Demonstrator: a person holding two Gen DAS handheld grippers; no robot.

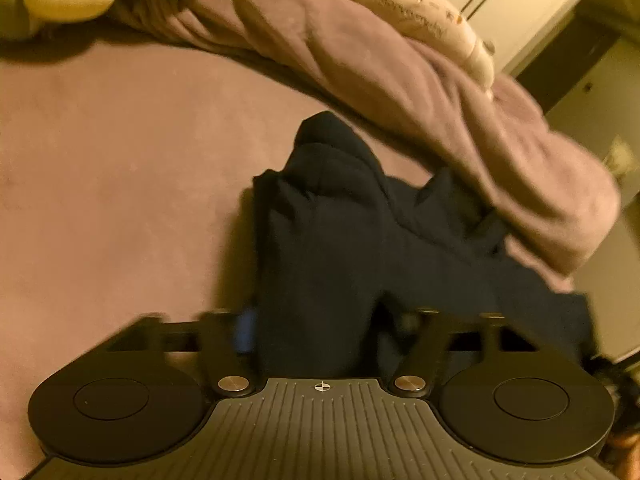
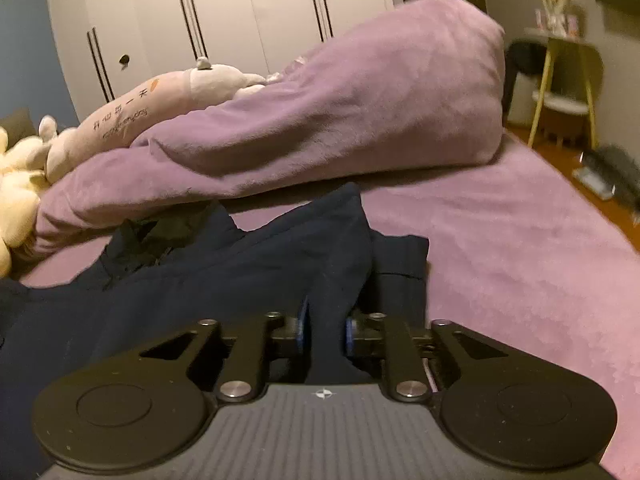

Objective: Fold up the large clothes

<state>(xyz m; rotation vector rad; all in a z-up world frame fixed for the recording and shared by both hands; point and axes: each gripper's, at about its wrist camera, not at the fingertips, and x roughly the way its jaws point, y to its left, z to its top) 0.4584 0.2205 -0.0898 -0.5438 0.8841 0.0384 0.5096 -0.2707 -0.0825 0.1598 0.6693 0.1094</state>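
Note:
A dark navy garment (image 1: 328, 220) lies crumpled on the purple bed sheet (image 1: 120, 160), its far end tucked against a rolled purple duvet (image 1: 400, 100). In the left wrist view a thick upright fold of it fills the gap of my left gripper (image 1: 324, 328), and the blue left pad (image 1: 245, 332) rests against the cloth. In the right wrist view the same garment (image 2: 240, 272) spreads to the left. My right gripper (image 2: 326, 330) is shut on a narrow raised fold, with both blue pads pinching it. The cloth below both grips is hidden by the gripper bodies.
The bulky duvet (image 2: 340, 120) runs across the bed behind the garment. A long pink plush (image 2: 132, 116) and yellow plush toys (image 2: 16, 184) lie along it. Bare sheet (image 2: 520, 260) stretches to the right, ending at the bed's edge by a yellow-legged stool (image 2: 560, 80). White wardrobes (image 2: 240, 0) stand behind.

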